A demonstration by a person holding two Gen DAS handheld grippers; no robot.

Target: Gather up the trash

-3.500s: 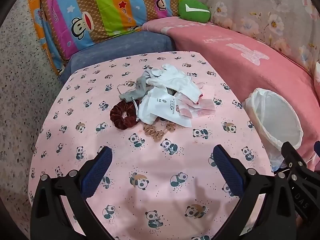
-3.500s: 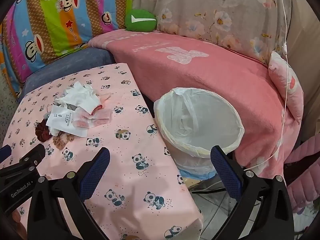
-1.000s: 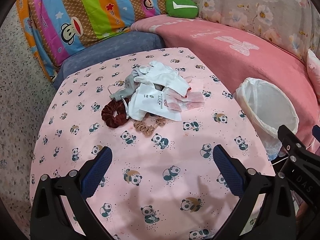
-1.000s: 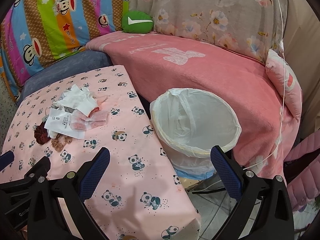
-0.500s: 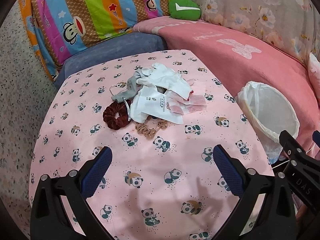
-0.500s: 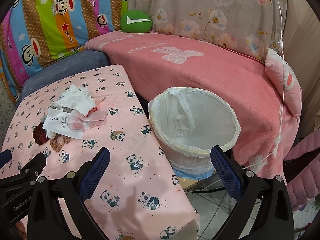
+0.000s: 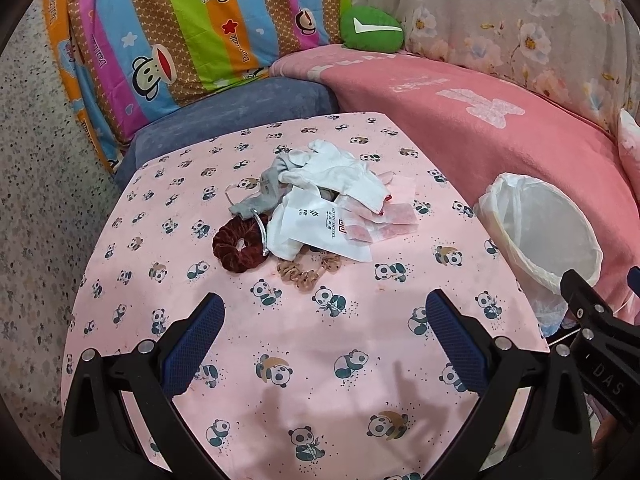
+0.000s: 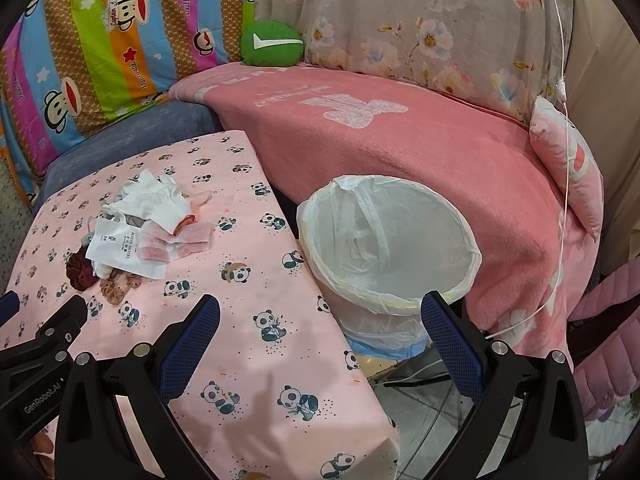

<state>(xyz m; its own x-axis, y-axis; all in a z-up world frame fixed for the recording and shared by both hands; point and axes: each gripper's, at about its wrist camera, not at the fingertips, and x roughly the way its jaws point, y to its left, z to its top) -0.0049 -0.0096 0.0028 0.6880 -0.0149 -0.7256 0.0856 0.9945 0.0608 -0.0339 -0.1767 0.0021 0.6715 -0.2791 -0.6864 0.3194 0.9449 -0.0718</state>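
A heap of litter lies mid-table on the pink panda cloth point(image 7: 280, 344): a white hotel packet point(image 7: 320, 228), pink sachets point(image 7: 380, 222), crumpled white cloth point(image 7: 336, 170), a grey cloth point(image 7: 268, 192), a dark red scrunchie point(image 7: 238, 246) and a tan scrunchie point(image 7: 306, 274). The white-lined bin point(image 8: 390, 248) stands off the table's right edge. My left gripper point(image 7: 320, 320) hovers open over the near table, short of the heap. My right gripper point(image 8: 320, 320) is open above the table's right corner, beside the bin. Both hold nothing.
A pink blanket point(image 8: 400, 136) covers the sofa behind the bin, with a green cushion point(image 7: 370, 30), a striped monkey quilt point(image 7: 180, 36) and a blue cushion point(image 7: 240, 114) at the back. A thin white cable point(image 8: 564, 120) hangs at right. Speckled floor point(image 7: 36, 200) lies left.
The left gripper has drifted slightly forward toward the heap. The right view shifted a little. Both grippers stay open and the litter has not moved.
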